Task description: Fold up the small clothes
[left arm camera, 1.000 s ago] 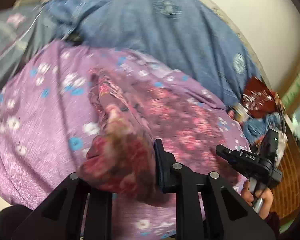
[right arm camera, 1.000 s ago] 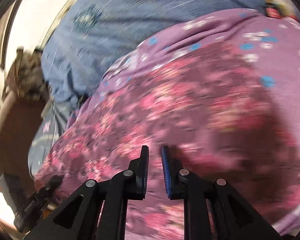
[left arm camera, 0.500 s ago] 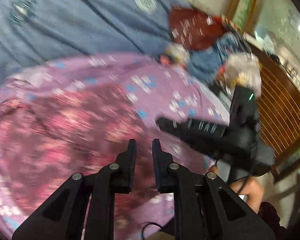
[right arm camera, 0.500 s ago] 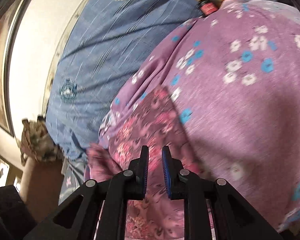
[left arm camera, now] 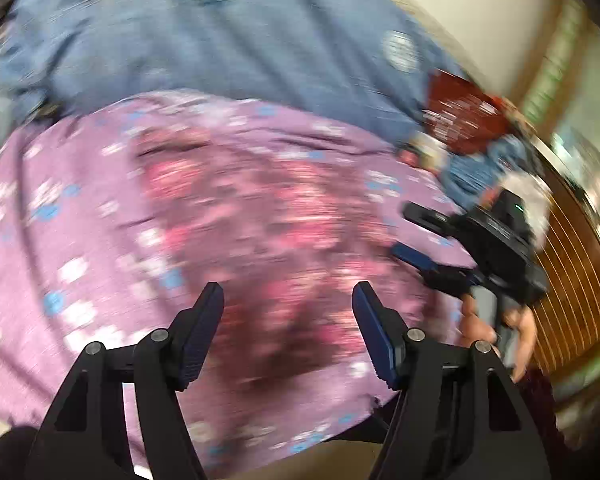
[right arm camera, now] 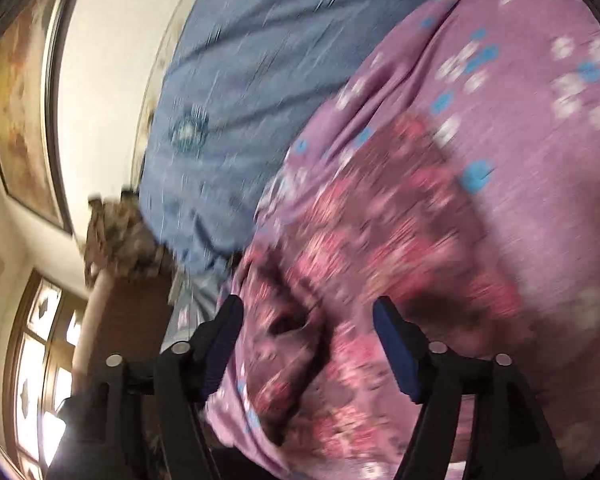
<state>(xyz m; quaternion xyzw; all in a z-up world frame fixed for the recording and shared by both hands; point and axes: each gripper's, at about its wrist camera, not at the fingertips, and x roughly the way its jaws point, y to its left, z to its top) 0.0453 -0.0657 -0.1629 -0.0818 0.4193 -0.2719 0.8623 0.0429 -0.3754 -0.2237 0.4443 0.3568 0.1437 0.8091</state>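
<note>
A small maroon garment with pink flowers (left arm camera: 260,220) lies spread flat on a purple flowered sheet (left arm camera: 60,208). My left gripper (left arm camera: 288,336) is open and empty just above the garment's near edge. My right gripper (left arm camera: 416,236) shows at the right of the left wrist view, open, held by a hand. In the right wrist view the right gripper (right arm camera: 308,340) is open and empty over the garment (right arm camera: 380,248), whose near end is bunched with a dark fold. Both views are blurred by motion.
A blue bedspread (left arm camera: 220,48) covers the bed behind the purple sheet (right arm camera: 540,120). A pile of red and blue clothes (left arm camera: 468,128) lies at the far right. A wooden slatted frame (left arm camera: 572,280) stands at the right. A framed picture (right arm camera: 20,92) hangs on the wall.
Both grippers have opened; the left one let go of the bunched garment it held a second ago. The garment now lies spread out on the sheet. Both cameras have swung.
</note>
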